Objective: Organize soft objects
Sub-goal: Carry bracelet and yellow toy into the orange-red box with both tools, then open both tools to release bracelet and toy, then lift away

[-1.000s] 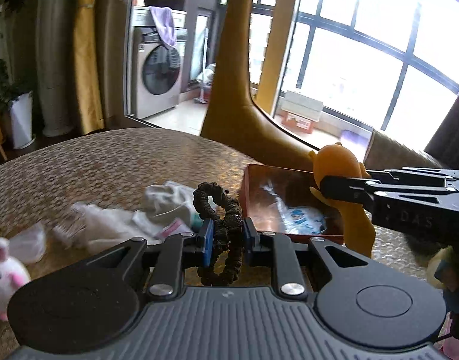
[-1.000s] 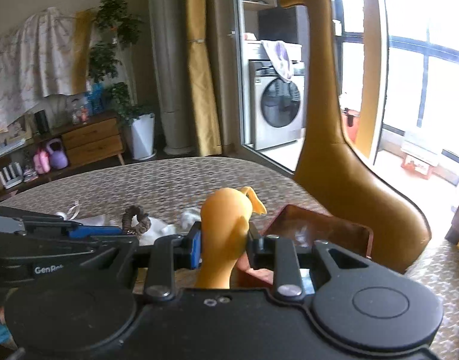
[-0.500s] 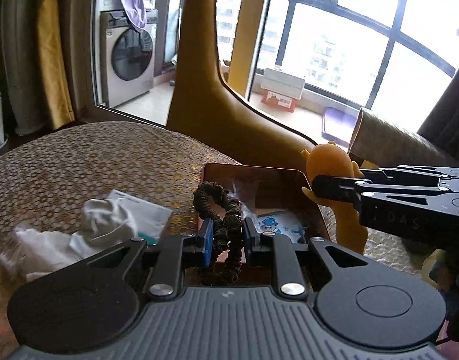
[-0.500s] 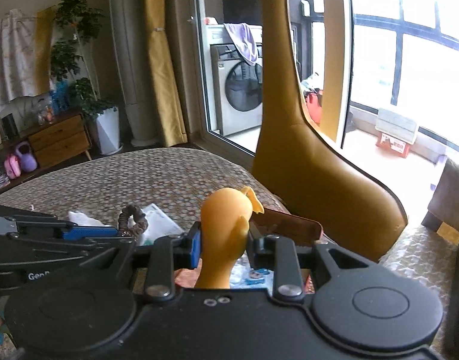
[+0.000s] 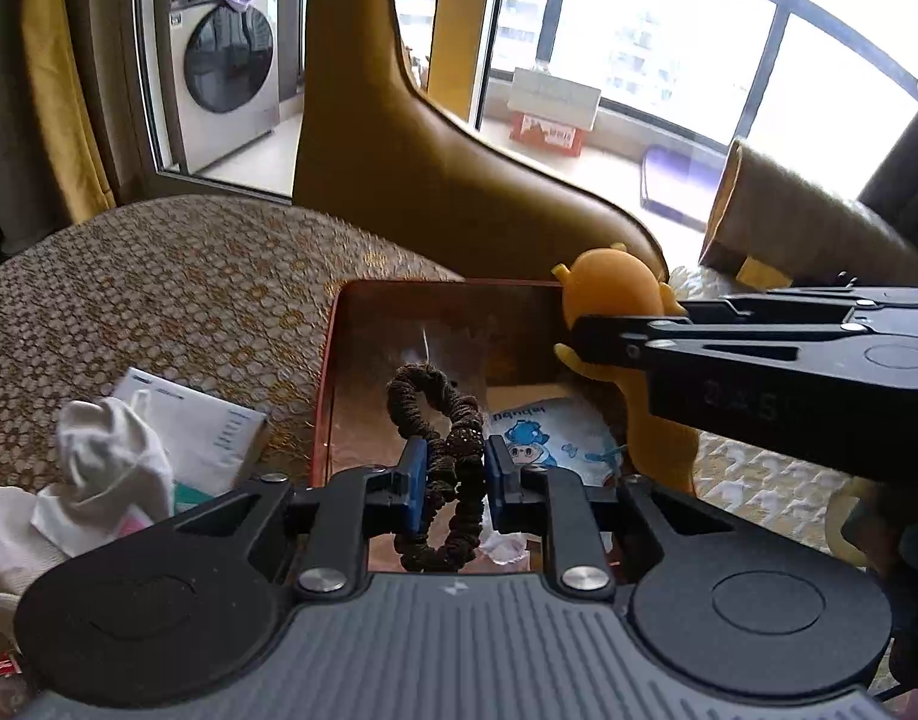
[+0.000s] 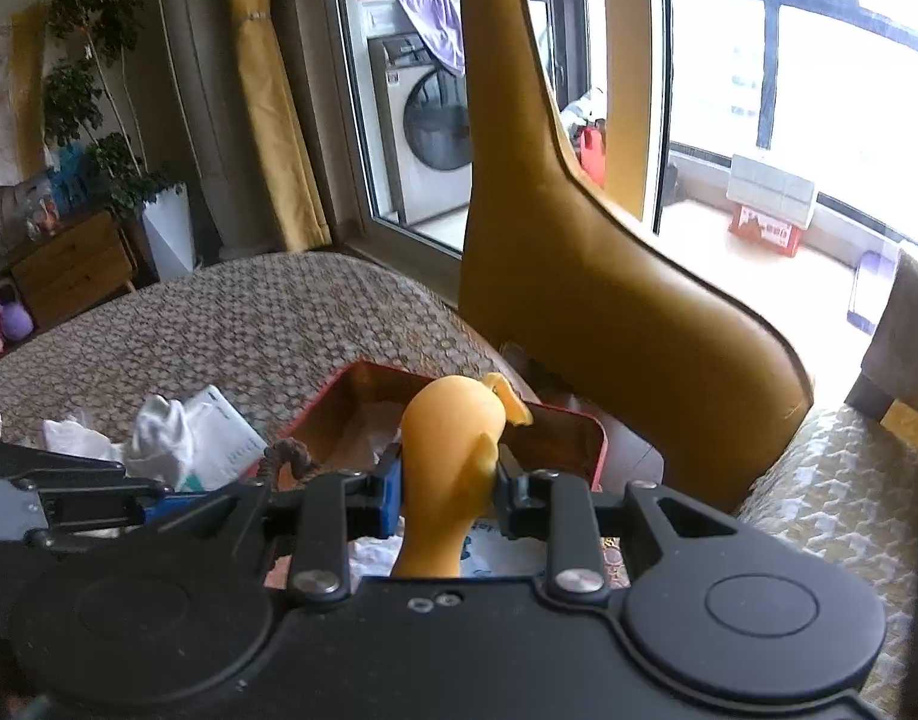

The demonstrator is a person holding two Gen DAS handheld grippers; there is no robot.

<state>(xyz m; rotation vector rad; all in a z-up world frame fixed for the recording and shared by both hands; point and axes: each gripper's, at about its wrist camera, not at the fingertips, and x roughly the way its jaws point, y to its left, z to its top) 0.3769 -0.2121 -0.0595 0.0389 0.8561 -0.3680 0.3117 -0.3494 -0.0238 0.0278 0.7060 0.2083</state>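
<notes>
My left gripper (image 5: 450,480) is shut on a dark brown scrunchie (image 5: 438,420) and holds it over the near end of an open red tin box (image 5: 327,372). My right gripper (image 6: 447,483) is shut on a soft orange rubber duck toy (image 6: 453,432); in the left wrist view the duck (image 5: 615,294) hangs at the box's right rim. A white packet with a blue cartoon (image 5: 537,438) lies inside the box. The box also shows in the right wrist view (image 6: 585,426), just below the duck.
A white cloth pouch (image 5: 108,438) and a white paper packet (image 5: 213,426) lie left of the box on the patterned tablecloth (image 5: 159,300). A large mustard giraffe-shaped chair (image 5: 411,180) stands behind the table. A patterned seat (image 6: 831,480) is at right.
Both grippers have moved forward and right toward the tin box, still holding their objects. The scrunchie is now over the box and the duck is at its right rim.
</notes>
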